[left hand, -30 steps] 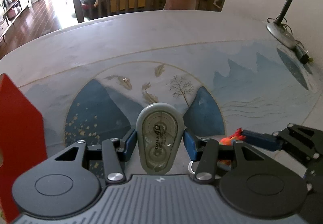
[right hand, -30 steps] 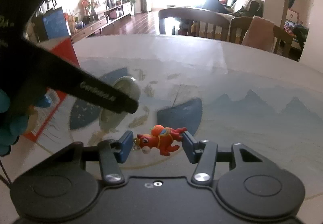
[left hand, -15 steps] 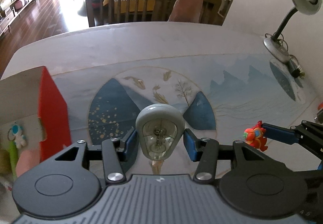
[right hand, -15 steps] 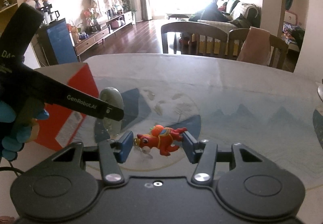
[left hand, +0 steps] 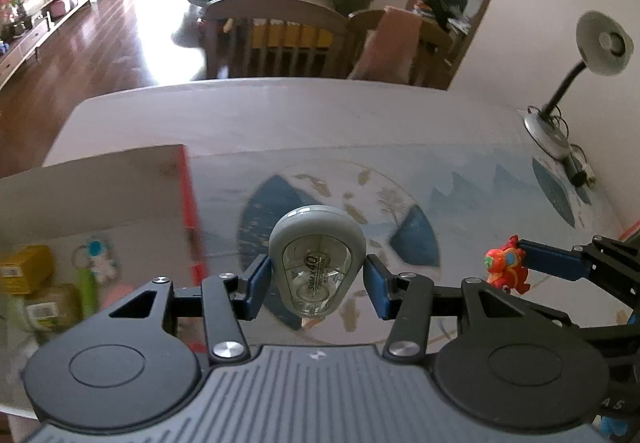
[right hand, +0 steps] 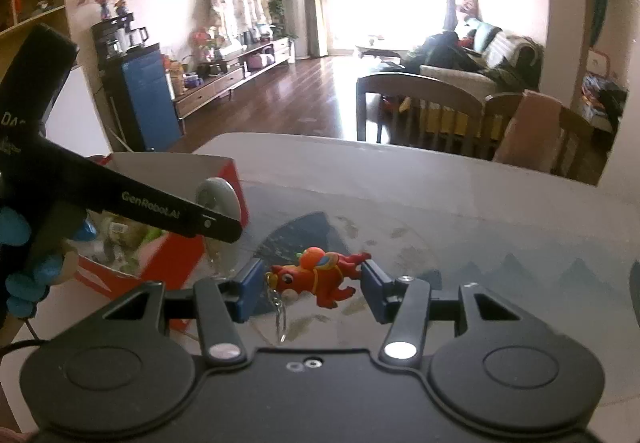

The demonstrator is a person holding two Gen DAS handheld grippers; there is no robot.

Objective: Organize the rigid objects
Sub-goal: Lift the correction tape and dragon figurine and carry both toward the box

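My left gripper (left hand: 317, 279) is shut on a grey correction tape dispenser (left hand: 317, 267) and holds it above the table, just right of the red cardboard box (left hand: 188, 203). The dispenser also shows in the right wrist view (right hand: 219, 200), over the box's (right hand: 176, 259) near corner. My right gripper (right hand: 308, 285) is shut on a red horse keychain (right hand: 316, 275), its ring hanging below, above the table. The keychain shows at the right in the left wrist view (left hand: 505, 262).
The box holds several small items, among them a yellow box (left hand: 24, 269) and a green tube (left hand: 86, 291). A desk lamp (left hand: 568, 91) stands at the table's far right. Wooden chairs (left hand: 280, 31) line the far edge of the painted table mat (left hand: 460, 187).
Both grippers have risen and shifted left with their loads. The left gripper's dispenser has moved from table level to beside the box's open top, whose inside has come into view.
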